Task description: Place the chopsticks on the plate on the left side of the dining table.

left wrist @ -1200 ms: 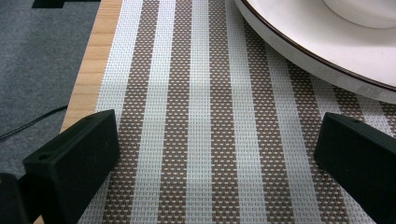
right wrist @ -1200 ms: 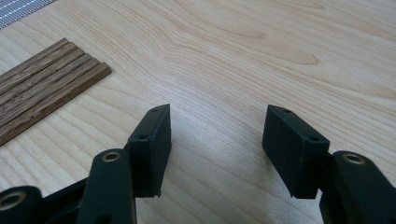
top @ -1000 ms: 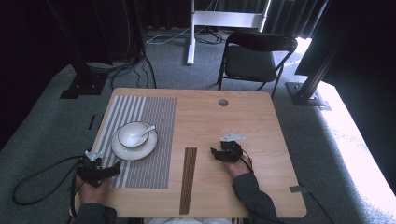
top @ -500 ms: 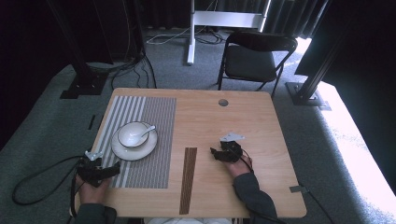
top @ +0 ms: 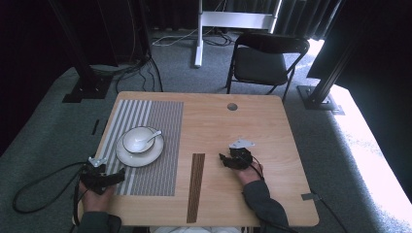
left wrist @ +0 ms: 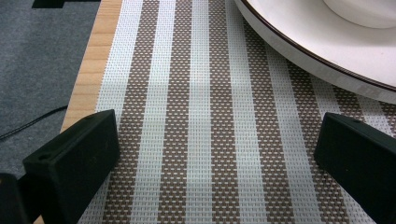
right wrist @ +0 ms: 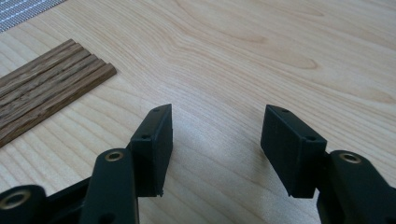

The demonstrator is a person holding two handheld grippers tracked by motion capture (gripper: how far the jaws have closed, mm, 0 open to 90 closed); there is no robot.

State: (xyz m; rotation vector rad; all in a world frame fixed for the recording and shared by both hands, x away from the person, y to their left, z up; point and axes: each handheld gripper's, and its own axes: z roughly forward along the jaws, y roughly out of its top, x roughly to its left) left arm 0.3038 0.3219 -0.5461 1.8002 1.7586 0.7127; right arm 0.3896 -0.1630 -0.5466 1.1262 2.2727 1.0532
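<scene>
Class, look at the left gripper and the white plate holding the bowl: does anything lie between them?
Nothing visible does. The left gripper sits open over the striped placemat, and bare mat alone runs from its jaws to the plate rim.

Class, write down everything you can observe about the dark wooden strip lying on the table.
The dark wooden strip is long, narrow and flat, brown with visible grain and lengthwise grooves in the right gripper view. It lies flat on the light wooden table, running from near the person's edge away, just right of the striped placemat. The right gripper rests beside it, apart; nothing touches it except the table.
</scene>
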